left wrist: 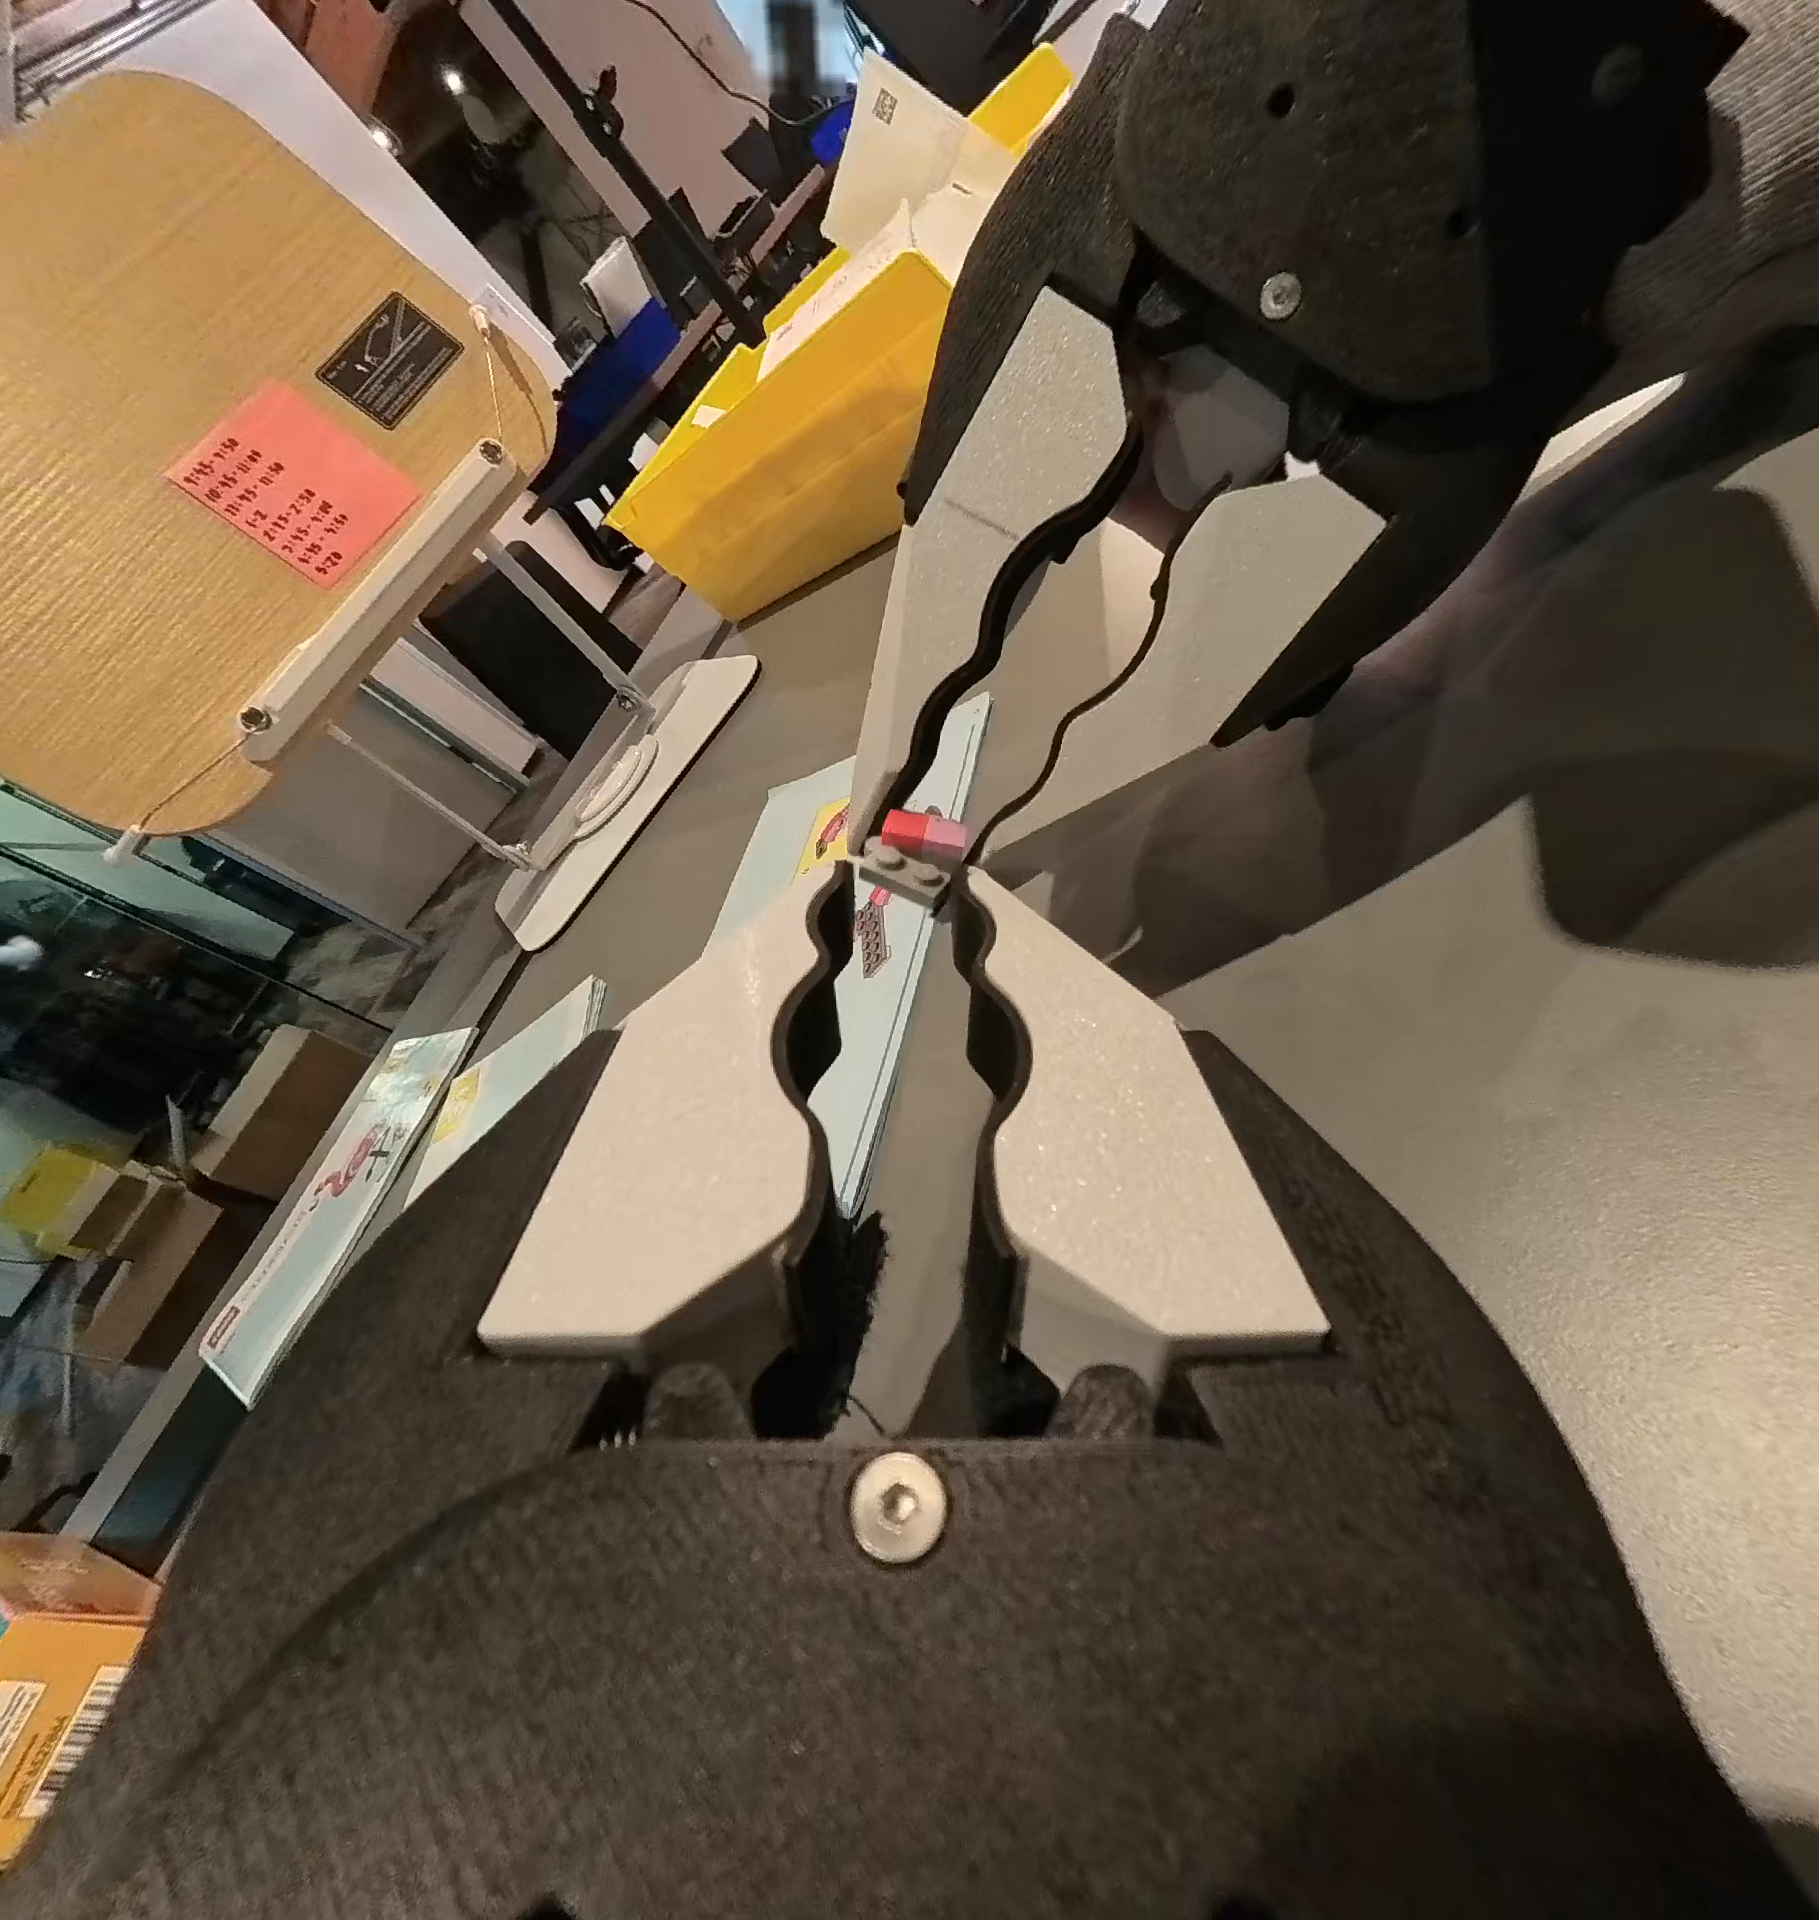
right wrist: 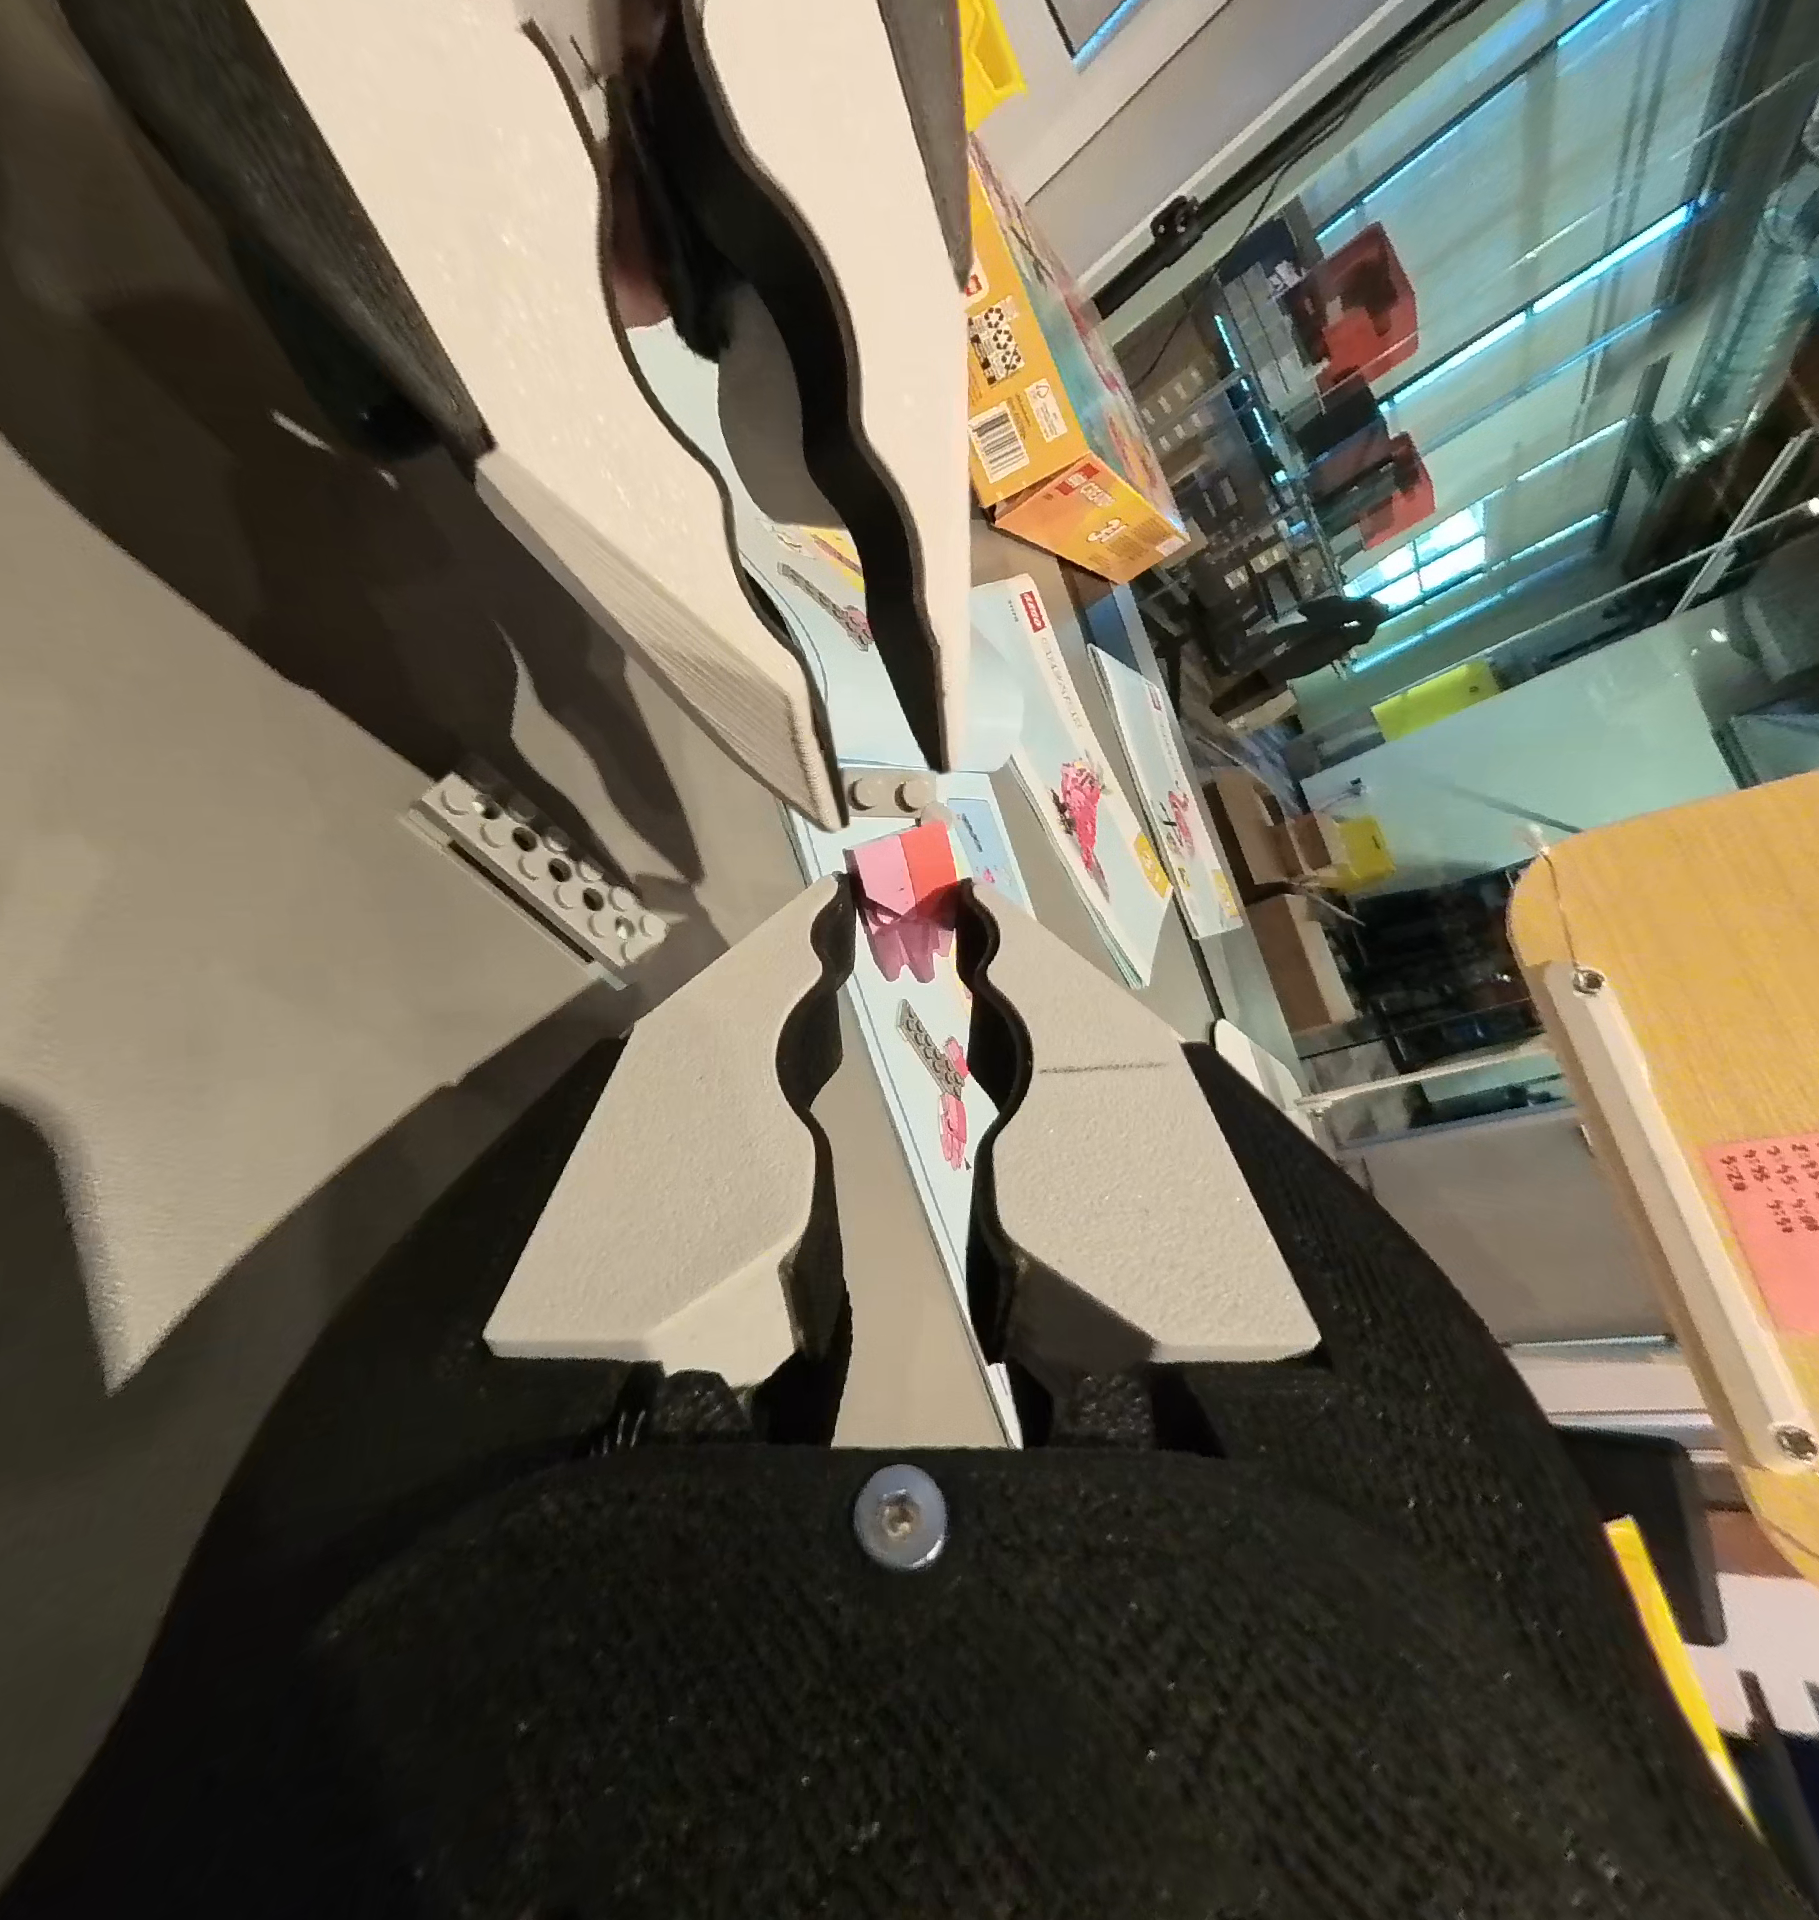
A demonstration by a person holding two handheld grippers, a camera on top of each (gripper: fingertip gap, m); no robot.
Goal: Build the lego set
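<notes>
The left tool (left wrist: pixel 903 878) pinches a small grey plate (left wrist: pixel 907 871); the right tool (right wrist: pixel 900 894) pinches a pink-and-red brick (right wrist: pixel 905 864) beside it.

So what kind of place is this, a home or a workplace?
Probably a workplace, something like an office lab: yellow storage bins sit at the grey table's far end, shelving stands behind a glass partition, and dark desks with equipment fill the background.

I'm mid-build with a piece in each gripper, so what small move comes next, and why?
Probably ease the right gripper toward the left gripper and press its pink-and-red piece onto the small grey plate. The two pieces sit close together, nearly touching, but the views don't show them seated.
</notes>
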